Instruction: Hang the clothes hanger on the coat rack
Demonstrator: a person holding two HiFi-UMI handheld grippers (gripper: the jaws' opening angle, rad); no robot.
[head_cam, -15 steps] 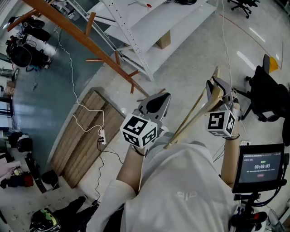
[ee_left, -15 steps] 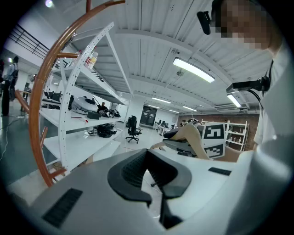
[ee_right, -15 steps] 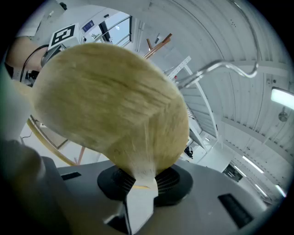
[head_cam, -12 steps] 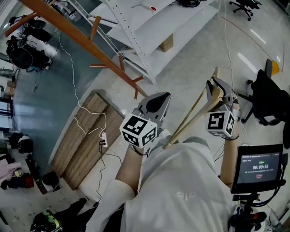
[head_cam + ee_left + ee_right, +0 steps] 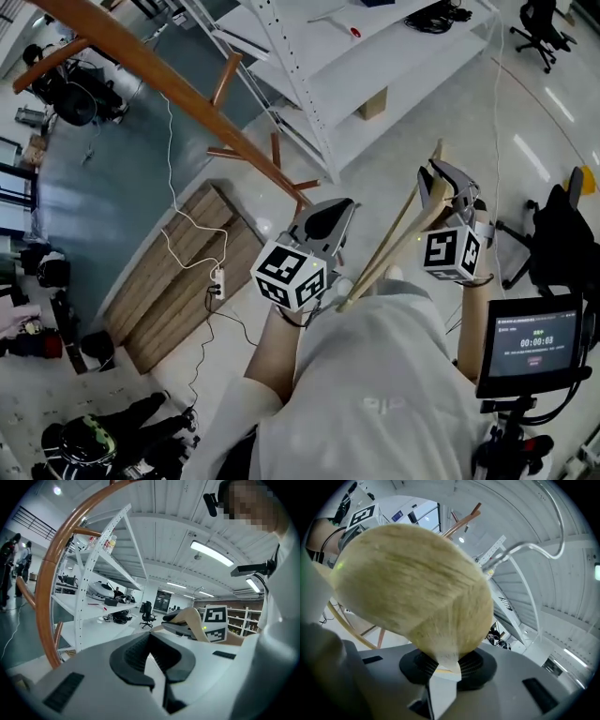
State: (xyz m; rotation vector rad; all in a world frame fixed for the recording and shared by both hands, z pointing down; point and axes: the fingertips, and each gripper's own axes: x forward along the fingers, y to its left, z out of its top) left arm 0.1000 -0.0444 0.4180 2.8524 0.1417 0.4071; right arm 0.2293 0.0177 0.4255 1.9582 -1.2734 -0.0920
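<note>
hanger [image 5: 412, 583] | clamped between right gripper [image 5: 443, 662] jaws | left gripper [image 5: 151, 641] closed, empty

Cannot follow the coat rack [image 5: 159, 80] to its top: cut off at the upper left corner of the head view. Loses the lower end of the clothes hanger [image 5: 389, 246] behind the person's white shirt [image 5: 375, 394]. In the right gripper view, blurred hanger wood across most of the frame, covering the inner faces of the right gripper [image 5: 443, 667] pads [image 5: 476, 670]; hook [image 5: 560, 536] cut off at the top edge. Small print on the screen [image 5: 532, 345], lower right, too small to read.
</note>
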